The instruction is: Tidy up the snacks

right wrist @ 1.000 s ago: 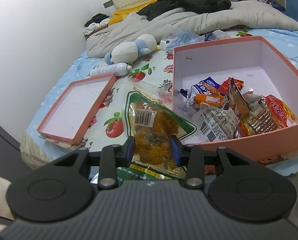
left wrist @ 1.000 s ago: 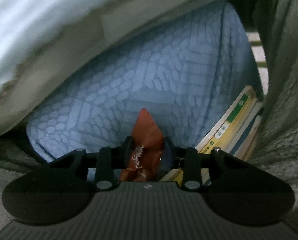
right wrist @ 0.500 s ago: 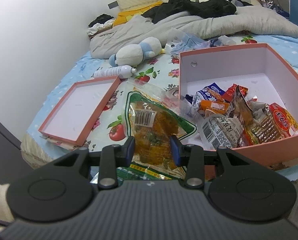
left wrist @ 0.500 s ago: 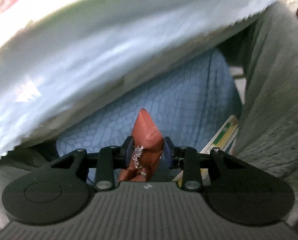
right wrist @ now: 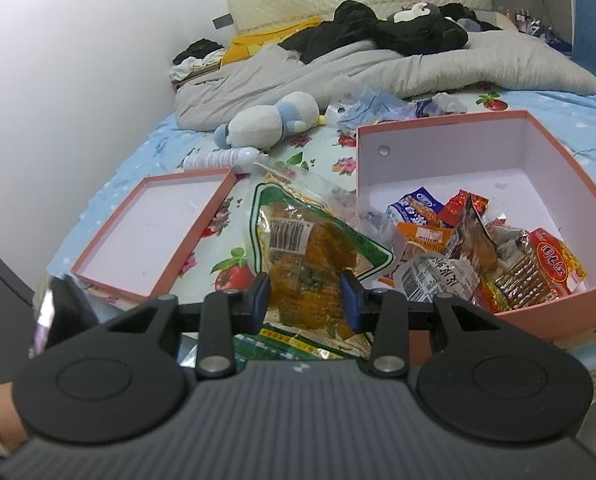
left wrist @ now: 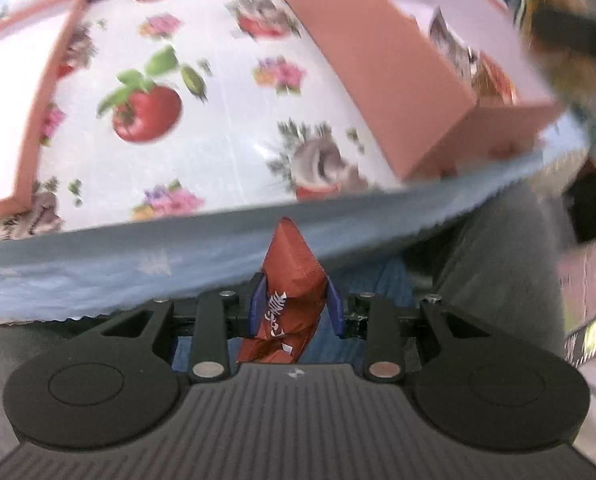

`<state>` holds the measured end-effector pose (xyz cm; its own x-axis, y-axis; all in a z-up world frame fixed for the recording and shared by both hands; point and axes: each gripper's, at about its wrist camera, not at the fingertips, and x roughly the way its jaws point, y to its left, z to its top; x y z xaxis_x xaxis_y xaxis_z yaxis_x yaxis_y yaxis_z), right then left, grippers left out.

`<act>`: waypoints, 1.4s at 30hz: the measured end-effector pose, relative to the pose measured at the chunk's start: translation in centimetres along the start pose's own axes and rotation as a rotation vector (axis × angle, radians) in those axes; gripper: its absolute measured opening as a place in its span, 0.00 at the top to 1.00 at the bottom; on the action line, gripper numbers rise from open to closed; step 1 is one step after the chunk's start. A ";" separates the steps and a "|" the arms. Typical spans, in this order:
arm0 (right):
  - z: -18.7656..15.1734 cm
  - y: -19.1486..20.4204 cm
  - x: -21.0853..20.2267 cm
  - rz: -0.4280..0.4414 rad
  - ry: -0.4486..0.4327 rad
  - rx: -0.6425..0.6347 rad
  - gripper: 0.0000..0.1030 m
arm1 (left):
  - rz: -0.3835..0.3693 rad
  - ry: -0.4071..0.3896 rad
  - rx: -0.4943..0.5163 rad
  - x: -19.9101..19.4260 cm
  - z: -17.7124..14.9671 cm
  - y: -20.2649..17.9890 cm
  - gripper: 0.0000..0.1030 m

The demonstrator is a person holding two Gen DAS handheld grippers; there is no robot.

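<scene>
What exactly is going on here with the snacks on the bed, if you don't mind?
A person with a gripper in each hand is sorting snacks into a pink box on the bed. The left gripper grips a small red-brown packet; the right gripper grips a clear bag of orange snack. The lid lies alongside.

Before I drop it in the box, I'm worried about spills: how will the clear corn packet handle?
Probably floppy: the corn packet is crinkly film sagging beyond the right gripper. Likely slippery, being glossy. It looks light enough to flutter when dropped.
</scene>
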<state>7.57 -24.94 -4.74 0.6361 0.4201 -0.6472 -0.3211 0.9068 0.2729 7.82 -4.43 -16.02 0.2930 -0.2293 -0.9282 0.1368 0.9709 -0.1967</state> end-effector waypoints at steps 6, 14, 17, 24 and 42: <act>0.0 0.2 -0.8 -0.027 -0.012 -0.007 0.60 | -0.034 -0.108 -0.077 -3.3 1.5 -0.5 0.64; 0.4 -0.4 -2.7 -0.088 -0.041 -0.019 0.60 | -0.052 -0.227 -0.022 -7.8 2.4 -3.3 0.64; 0.4 -0.9 -3.2 -0.106 -0.047 -0.003 0.60 | -0.066 -0.259 -0.004 -9.0 2.8 -4.1 0.64; 0.9 -2.2 -4.0 -0.153 -0.069 0.012 0.60 | -0.113 -0.331 0.025 -11.3 5.0 -5.8 0.64; 5.2 -10.0 0.5 -0.297 -0.072 0.113 0.60 | -0.240 -0.390 0.085 -7.1 19.5 -10.1 0.64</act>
<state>14.76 -33.65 -4.11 0.7399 0.1338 -0.6593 -0.0362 0.9865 0.1595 22.79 -13.94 -1.32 0.5753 -0.4717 -0.6682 0.3163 0.8817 -0.3501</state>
